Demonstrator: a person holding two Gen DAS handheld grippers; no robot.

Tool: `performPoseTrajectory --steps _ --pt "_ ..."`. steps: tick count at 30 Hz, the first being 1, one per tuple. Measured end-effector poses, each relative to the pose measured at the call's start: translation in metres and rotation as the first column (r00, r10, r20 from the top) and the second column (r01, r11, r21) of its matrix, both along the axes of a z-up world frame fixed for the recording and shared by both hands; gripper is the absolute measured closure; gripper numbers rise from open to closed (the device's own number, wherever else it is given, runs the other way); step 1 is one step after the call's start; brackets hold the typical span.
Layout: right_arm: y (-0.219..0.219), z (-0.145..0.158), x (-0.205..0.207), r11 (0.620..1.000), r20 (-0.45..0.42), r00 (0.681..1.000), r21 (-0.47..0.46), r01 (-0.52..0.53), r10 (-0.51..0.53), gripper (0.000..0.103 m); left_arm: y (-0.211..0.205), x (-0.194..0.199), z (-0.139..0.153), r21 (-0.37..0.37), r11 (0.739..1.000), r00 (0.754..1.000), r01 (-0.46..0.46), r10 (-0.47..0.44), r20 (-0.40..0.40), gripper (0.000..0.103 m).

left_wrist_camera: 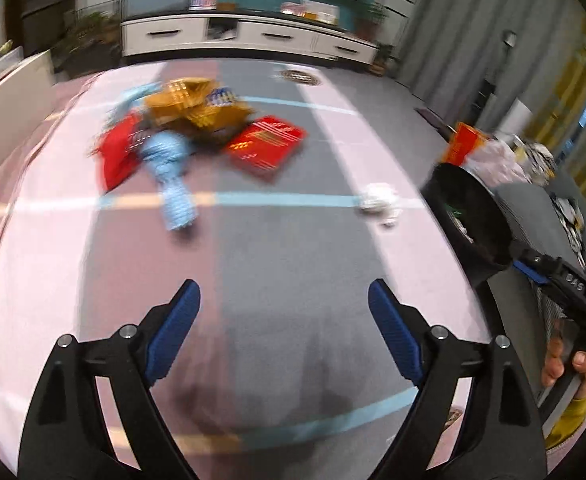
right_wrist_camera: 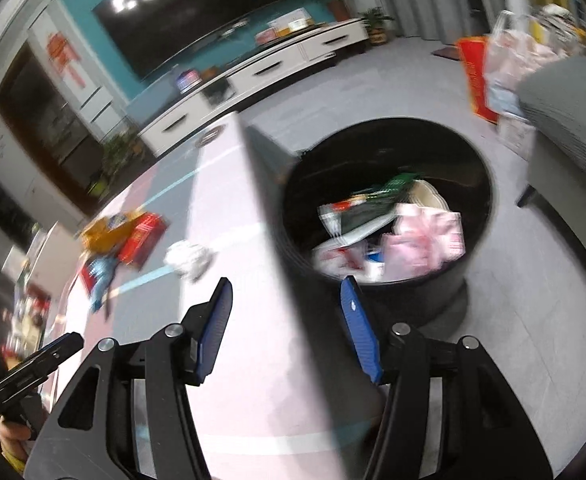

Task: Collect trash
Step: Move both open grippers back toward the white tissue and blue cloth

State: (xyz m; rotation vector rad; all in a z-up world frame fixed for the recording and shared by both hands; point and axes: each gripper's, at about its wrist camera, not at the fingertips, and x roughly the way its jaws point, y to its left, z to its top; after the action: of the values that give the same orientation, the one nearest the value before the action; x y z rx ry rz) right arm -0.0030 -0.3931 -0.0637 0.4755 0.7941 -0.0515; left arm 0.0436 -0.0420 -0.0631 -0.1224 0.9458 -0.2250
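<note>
A pile of trash lies far out on the pink and grey table mat (left_wrist_camera: 293, 264): yellow wrappers (left_wrist_camera: 197, 104), a red packet (left_wrist_camera: 269, 144), and a light blue wrapper (left_wrist_camera: 173, 188). A crumpled white paper (left_wrist_camera: 379, 200) lies apart, near the right edge. My left gripper (left_wrist_camera: 285, 332) hovers open over bare mat, nothing between its blue pads. A black bin (right_wrist_camera: 393, 126) stands on the floor beside the table, holding pink and white trash (right_wrist_camera: 421, 240). My right gripper (right_wrist_camera: 289, 332) is open and empty above the table edge, next to the bin. The white paper (right_wrist_camera: 189, 260) lies ahead to its left.
A white TV cabinet (left_wrist_camera: 249, 36) with boxes on top stands beyond the table, under a dark screen (right_wrist_camera: 197, 12). A grey seat (right_wrist_camera: 565, 120) and a red bag (right_wrist_camera: 477, 76) sit behind the bin. Potted plants flank the cabinet. A hand (left_wrist_camera: 573, 364) holds the right gripper.
</note>
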Motion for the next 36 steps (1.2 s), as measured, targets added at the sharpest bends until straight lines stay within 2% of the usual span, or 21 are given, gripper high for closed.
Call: performPoseTrajectory --steps 3,7,15,20,29,36 --pt "0.033 0.002 0.009 0.996 -0.009 0.997 -0.027 -0.083 0.082 0.046 0.036 -0.012 -0.004 0.004 0.998 0.998 -0.069 0.069 -0.01 0.016" --pt "0.076 0.001 0.021 0.98 -0.039 0.983 -0.083 -0.181 0.178 0.046 0.075 -0.027 -0.008 -0.026 0.989 0.989 -0.146 0.145 -0.029 0.016" --pt "0.133 -0.001 0.038 0.943 -0.092 0.961 -0.188 -0.276 0.262 0.045 0.1 -0.035 -0.013 -0.059 0.981 0.983 -0.183 0.182 -0.029 0.014" --pt "0.138 -0.003 0.043 0.938 -0.111 0.961 -0.214 -0.274 0.255 0.045 0.105 -0.027 -0.023 -0.087 0.979 0.983 -0.182 0.178 -0.048 0.014" --pt "0.128 -0.012 0.067 0.955 -0.12 0.974 -0.207 -0.214 0.192 0.045 0.111 -0.012 -0.032 -0.143 0.976 0.986 -0.165 0.158 -0.06 0.014" --pt "0.13 -0.026 0.089 0.948 -0.125 0.973 -0.23 -0.221 0.196 0.045 0.102 0.005 -0.039 -0.154 0.979 0.991 -0.131 0.122 -0.062 0.014"
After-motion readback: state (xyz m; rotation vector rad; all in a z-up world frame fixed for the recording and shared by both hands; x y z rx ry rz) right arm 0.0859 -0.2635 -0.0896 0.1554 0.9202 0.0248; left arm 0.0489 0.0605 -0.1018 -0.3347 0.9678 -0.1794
